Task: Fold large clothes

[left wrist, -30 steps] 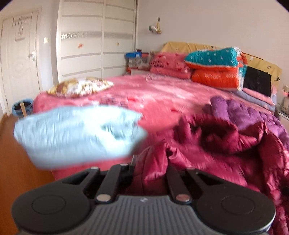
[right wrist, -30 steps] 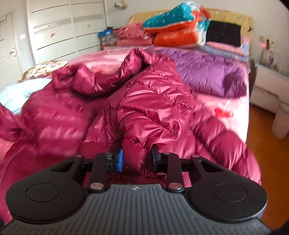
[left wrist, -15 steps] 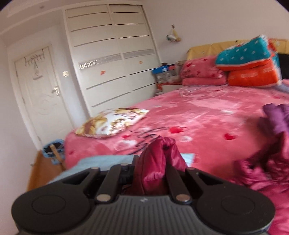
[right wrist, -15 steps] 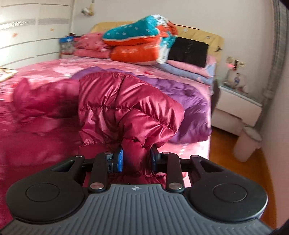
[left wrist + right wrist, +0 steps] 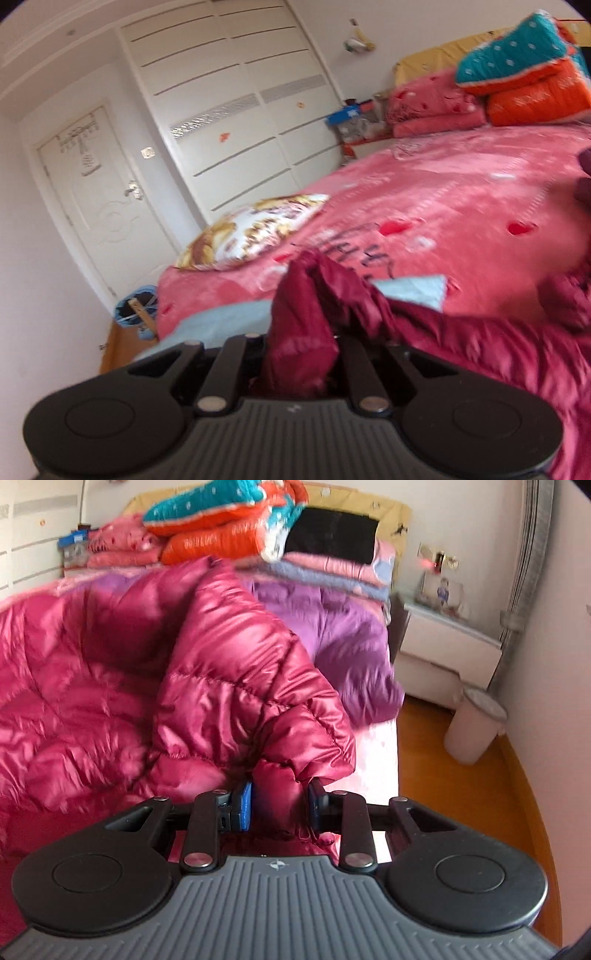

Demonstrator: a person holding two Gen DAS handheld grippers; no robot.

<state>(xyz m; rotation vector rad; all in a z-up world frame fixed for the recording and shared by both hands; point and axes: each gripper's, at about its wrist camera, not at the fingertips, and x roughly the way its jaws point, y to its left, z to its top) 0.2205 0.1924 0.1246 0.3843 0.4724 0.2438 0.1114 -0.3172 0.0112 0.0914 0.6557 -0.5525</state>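
A bed under a pink fleece blanket with red hearts (image 5: 461, 206) fills both views. Across its near side lies the shiny crimson quilted down jacket (image 5: 155, 672), over a pale blue garment (image 5: 413, 290) and beside a purple quilted coat (image 5: 343, 642). The left gripper (image 5: 301, 354) has a bunched fold of the jacket between its jaws, which are opening. The right gripper (image 5: 280, 805), blue pads (image 5: 244, 806) slightly apart and opening, pinches another jacket fold

Patterned pillow (image 5: 251, 229) ahead-left on pink bedspread (image 5: 461, 206); white wardrobe (image 5: 236, 122) and door (image 5: 99, 192) beyond. Purple quilt (image 5: 343, 642), nightstand (image 5: 443, 653), white bin (image 5: 474, 725) ahead-right.
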